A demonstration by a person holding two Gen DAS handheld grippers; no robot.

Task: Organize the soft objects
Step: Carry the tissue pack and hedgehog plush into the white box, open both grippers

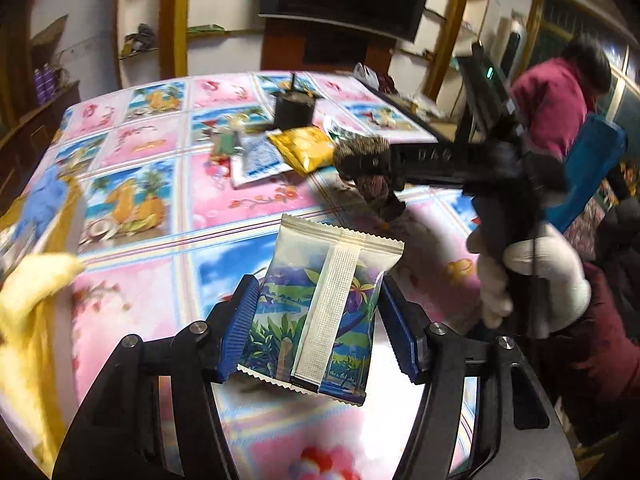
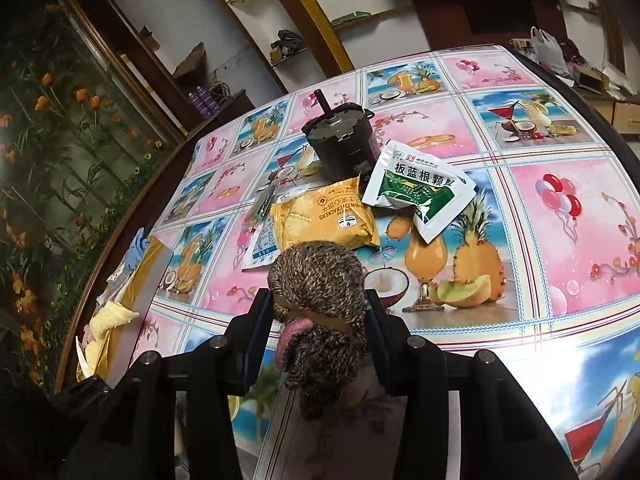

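In the left wrist view, our left gripper holds a snack packet between its two blue pads, which press on the packet's two long sides. The packet's long axis runs from about 6 o'clock to 12 o'clock, leaning a little toward 1 o'clock, and its white back seam faces the camera; it is lifted above the table. At 3 o'clock a gloved hand grips the handle of the right gripper, which reaches toward 9 o'clock with a knitted bundle at its tip; this part is blurred, so here we cannot tell how the fingers stand. At 8 o'clock a yellow cloth is cut off by the edge of the picture and is also blurred. In the right wrist view, the right gripper is closed on the knitted bundle, whose long axis points from 6 o'clock to 12 o'clock, above the table. The lower end of the bundle is partly hidden between the fingers. Beyond it, toward 12 o'clock, a yellow cracker bag lies on the table, then a white and green sachet at 1 o'clock and a black motor behind them. A blue and white sachet is partly hidden under the cracker bag.
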